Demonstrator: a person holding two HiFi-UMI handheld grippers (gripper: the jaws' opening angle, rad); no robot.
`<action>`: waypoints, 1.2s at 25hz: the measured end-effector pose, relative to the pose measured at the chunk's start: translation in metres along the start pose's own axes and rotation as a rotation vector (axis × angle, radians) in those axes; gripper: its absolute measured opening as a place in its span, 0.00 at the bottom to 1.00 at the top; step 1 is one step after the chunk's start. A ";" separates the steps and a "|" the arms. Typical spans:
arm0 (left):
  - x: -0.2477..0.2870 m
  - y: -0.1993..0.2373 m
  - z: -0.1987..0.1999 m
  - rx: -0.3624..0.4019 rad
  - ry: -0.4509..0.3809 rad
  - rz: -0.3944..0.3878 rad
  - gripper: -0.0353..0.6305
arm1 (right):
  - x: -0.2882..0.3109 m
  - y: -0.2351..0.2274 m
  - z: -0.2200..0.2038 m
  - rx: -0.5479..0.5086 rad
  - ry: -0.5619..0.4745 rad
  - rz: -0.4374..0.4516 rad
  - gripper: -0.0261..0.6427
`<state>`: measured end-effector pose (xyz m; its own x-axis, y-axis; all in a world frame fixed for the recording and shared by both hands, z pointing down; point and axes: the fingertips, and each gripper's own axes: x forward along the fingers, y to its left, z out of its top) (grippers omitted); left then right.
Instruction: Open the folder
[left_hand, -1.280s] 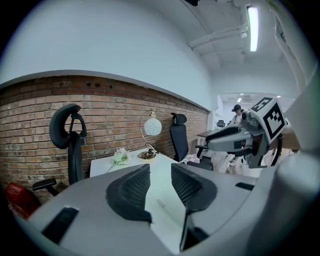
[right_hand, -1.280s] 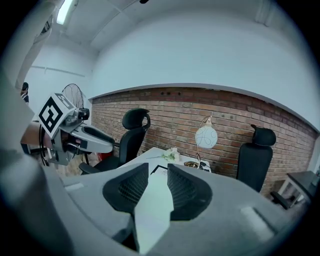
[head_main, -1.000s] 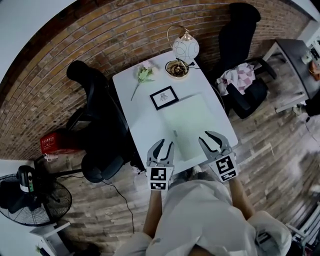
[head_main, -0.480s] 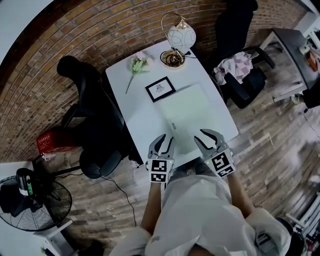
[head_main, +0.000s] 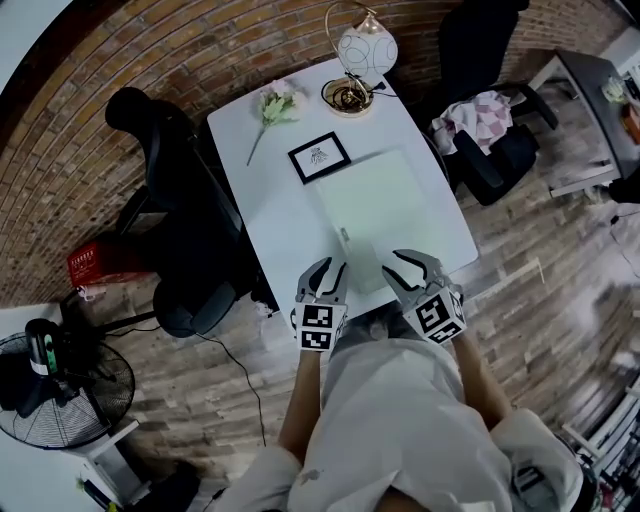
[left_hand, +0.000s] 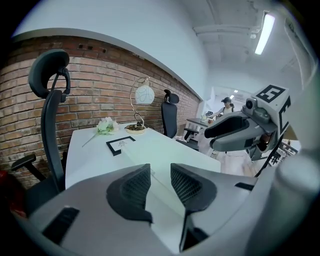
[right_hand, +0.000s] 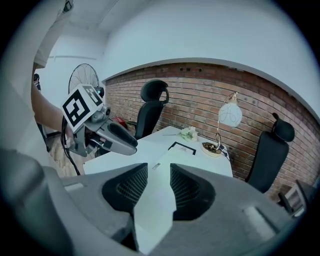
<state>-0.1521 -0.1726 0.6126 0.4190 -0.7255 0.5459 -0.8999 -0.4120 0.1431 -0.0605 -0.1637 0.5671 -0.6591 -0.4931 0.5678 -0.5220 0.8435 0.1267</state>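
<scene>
Since a second ago we have brought both grippers lower, toward the near edge of the closed folder (head_main: 372, 205), which lies flat on the white table (head_main: 262, 190). The left gripper (head_main: 329, 270) holds its fingers narrowly apart and empty. The right gripper (head_main: 391, 263) has just been opening its fingers slightly, with nothing gripped. The head view hides the folder's near edge behind the grippers, while each gripper view shows the folder through its gap.

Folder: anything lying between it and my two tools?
Nothing visible. Left tool, open, and right tool, whose empty jaws have just been opening, are at the near edge of the folder; picture frame, flower and lamp lie beyond it.
</scene>
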 end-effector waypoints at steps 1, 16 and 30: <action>0.001 -0.001 -0.002 -0.002 0.007 0.000 0.24 | 0.002 0.002 -0.003 -0.018 0.009 0.008 0.23; 0.018 -0.010 -0.041 -0.047 0.077 -0.003 0.24 | 0.029 0.046 -0.050 -0.256 0.137 0.163 0.25; 0.031 -0.017 -0.069 -0.078 0.141 -0.022 0.24 | 0.046 0.078 -0.089 -0.380 0.206 0.344 0.40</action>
<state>-0.1326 -0.1500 0.6836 0.4226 -0.6296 0.6519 -0.8996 -0.3789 0.2173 -0.0831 -0.1012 0.6755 -0.6180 -0.1557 0.7706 -0.0376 0.9849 0.1689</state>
